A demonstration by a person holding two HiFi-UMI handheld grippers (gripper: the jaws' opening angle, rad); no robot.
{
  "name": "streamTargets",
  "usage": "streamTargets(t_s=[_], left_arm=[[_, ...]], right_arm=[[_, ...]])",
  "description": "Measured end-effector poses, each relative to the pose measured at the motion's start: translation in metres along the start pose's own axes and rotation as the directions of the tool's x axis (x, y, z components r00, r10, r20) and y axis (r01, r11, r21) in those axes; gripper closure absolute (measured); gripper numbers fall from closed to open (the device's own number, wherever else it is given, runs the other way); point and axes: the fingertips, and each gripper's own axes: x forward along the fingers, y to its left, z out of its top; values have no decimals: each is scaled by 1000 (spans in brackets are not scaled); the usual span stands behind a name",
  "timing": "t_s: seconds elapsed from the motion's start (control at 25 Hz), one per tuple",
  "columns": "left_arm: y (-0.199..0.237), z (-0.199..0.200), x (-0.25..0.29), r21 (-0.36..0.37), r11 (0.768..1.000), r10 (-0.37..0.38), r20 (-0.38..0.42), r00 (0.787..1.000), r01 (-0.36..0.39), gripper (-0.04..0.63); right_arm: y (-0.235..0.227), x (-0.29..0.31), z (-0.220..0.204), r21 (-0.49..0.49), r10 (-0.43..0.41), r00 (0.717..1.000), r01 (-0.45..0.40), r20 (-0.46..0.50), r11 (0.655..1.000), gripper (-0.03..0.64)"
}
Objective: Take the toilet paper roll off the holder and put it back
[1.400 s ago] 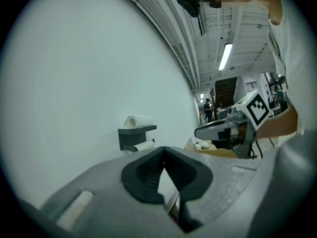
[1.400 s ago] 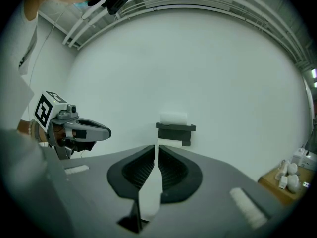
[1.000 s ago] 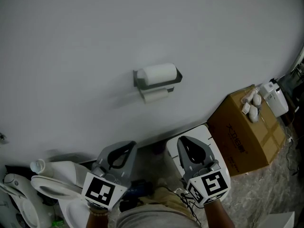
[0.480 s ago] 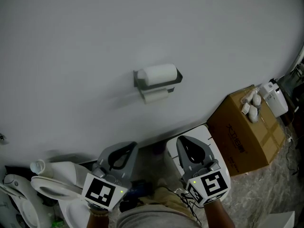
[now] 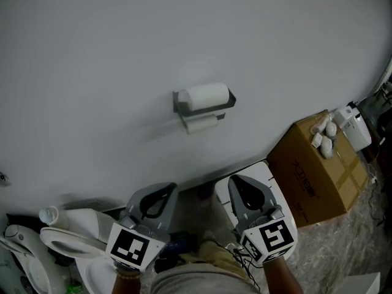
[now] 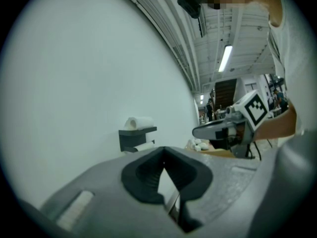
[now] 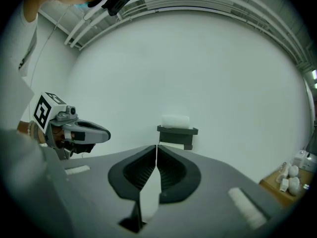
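My left hand-held gripper (image 5: 160,188) and right hand-held gripper (image 5: 242,181) sit closed, empty, far from the roll (image 5: 207,95); arriving unopened, I'd likely knock it off the holder (image 5: 179,101).

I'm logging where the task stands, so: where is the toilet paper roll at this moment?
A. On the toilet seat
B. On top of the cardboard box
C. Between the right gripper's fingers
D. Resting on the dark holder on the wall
D: the head view shows the white toilet paper roll sitting on the dark holder fixed to the wall.
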Motion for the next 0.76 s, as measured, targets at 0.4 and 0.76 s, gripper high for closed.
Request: streamTargets(t_s=[0.4,0.76], left_arm=[[-2,0,0,-5,1000,-5,3,1000,5,601],[-2,-4,-4,31,999,-9,19,1000,8,601]], right_arm=[[-1,-1,1,16,-1,1000,1,6,1000,607],[2,-3,-3,20,4,1000,-4,-1,1000,607]])
